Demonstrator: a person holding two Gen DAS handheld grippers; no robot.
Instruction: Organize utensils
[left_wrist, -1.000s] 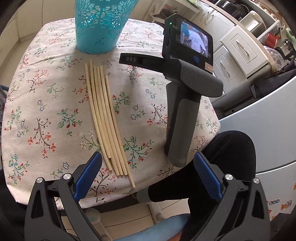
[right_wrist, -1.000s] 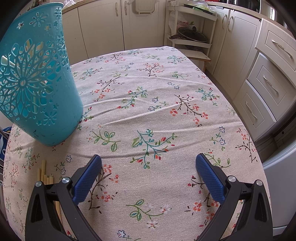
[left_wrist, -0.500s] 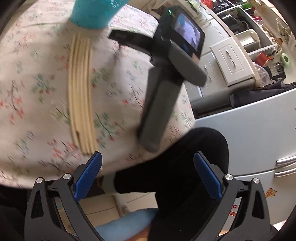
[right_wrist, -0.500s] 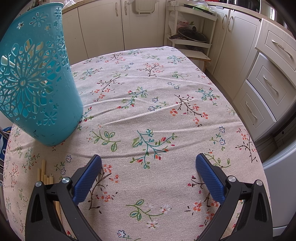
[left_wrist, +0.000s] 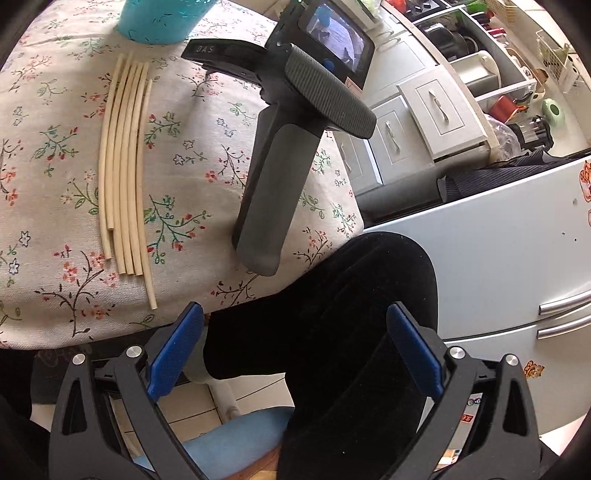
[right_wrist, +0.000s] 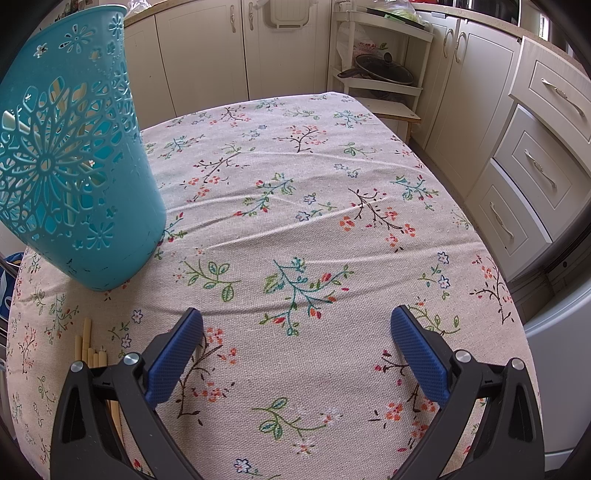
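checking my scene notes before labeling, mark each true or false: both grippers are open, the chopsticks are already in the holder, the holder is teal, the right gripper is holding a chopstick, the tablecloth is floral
1. Both grippers are open. True: the left gripper and the right gripper both have their jaws spread, nothing between them.
2. The chopsticks are in the holder. False: they lie side by side on the tablecloth.
3. The holder is teal. True.
4. The right gripper holds a chopstick. False: it is empty.
5. The tablecloth is floral. True.
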